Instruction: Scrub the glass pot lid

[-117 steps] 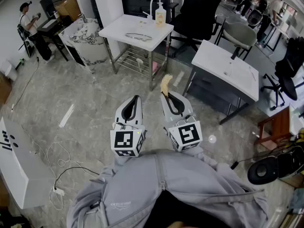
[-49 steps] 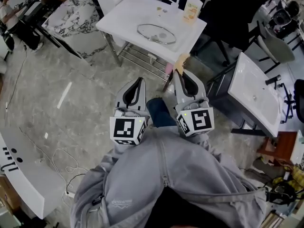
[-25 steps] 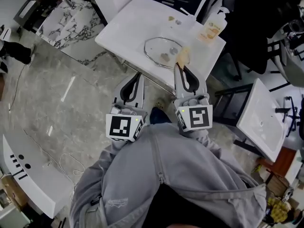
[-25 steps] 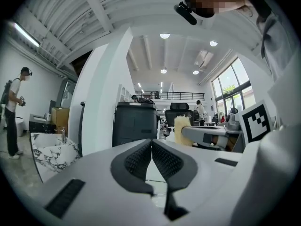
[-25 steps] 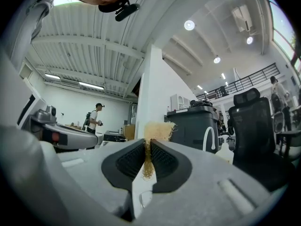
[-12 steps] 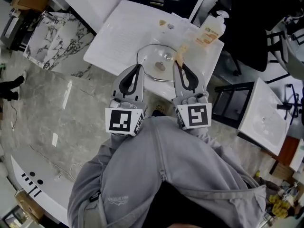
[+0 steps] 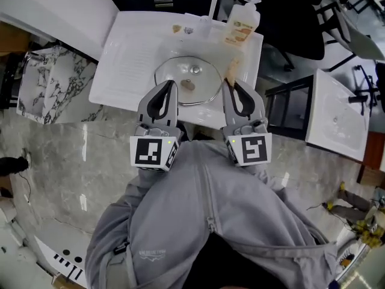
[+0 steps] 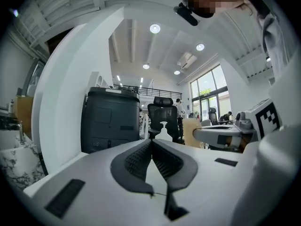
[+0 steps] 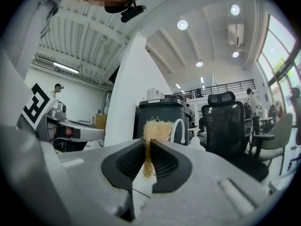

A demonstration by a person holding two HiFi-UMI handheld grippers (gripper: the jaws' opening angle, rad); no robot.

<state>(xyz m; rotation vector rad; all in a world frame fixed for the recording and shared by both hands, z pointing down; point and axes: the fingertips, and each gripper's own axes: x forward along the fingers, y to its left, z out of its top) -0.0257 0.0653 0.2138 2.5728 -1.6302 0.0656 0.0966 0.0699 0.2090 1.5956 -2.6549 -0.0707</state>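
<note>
A round glass pot lid (image 7: 187,82) with a metal rim and a centre knob lies flat on the white table (image 7: 129,47). My left gripper (image 7: 168,84) is shut and empty; its tips reach over the lid's near left rim. My right gripper (image 7: 230,83) is shut on a tan fibrous scrubber (image 7: 231,70), which sticks out past the tips beside the lid's right rim. In the right gripper view the scrubber (image 9: 154,132) is pinched between the pads. The left gripper view shows the pads (image 8: 151,150) pressed together with nothing in them.
A pump soap bottle (image 7: 240,20) stands at the table's far right corner, with small bits (image 7: 177,28) beside it. A second white table (image 7: 338,116) lies to the right across a dark gap. A marble-patterned block (image 7: 43,80) sits left of the table.
The person has walked up to the table. Both grippers have come forward from over the floor to the lid's near rim, and the scrubber has stayed in the right gripper.
</note>
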